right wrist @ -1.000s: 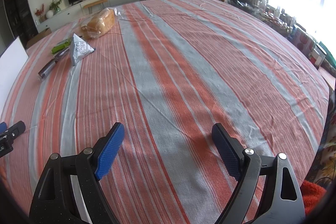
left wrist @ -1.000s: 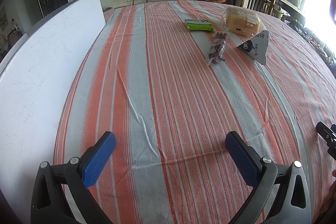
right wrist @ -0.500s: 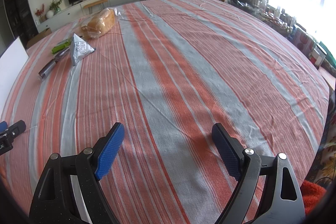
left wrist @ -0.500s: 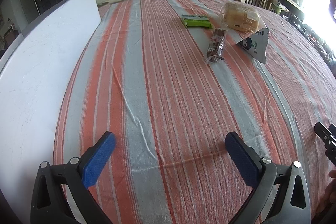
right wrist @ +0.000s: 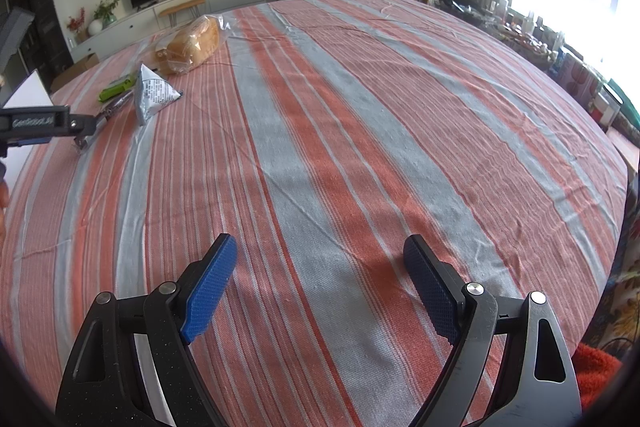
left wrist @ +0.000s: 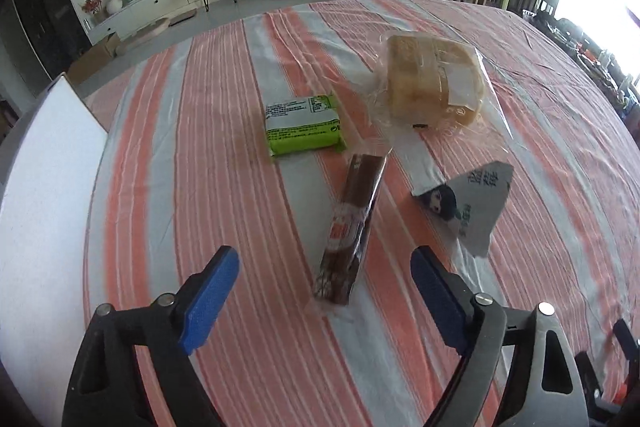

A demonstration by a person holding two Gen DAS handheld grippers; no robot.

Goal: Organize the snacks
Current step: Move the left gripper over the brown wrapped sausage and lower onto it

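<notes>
Your left hand-held gripper hangs right over the snacks, pointed steeply down, its jaws closing. The near end of the long brown snack stick lies in the gap between the blue pads, but neither pad touches it, so nothing is gripped.

The stick lies lengthwise on the striped cloth of the bench, running away from you. Just beyond its far end, slightly left, sits the green packet, flat and apart from the stick. To the right of the stick lies the silver triangular pouch, near it but not touching. Further back on the right rests the bagged bread loaf, its clear wrapper spreading out over the cloth. A white board stands along the left edge of the bench.

Your right hand-held gripper hovers over bare striped cloth, well apart from the snacks, released with its jaws wide and nothing between them. From that side you see the whole cluster off to the far left, with your left tool reaching in over the stick.
</notes>
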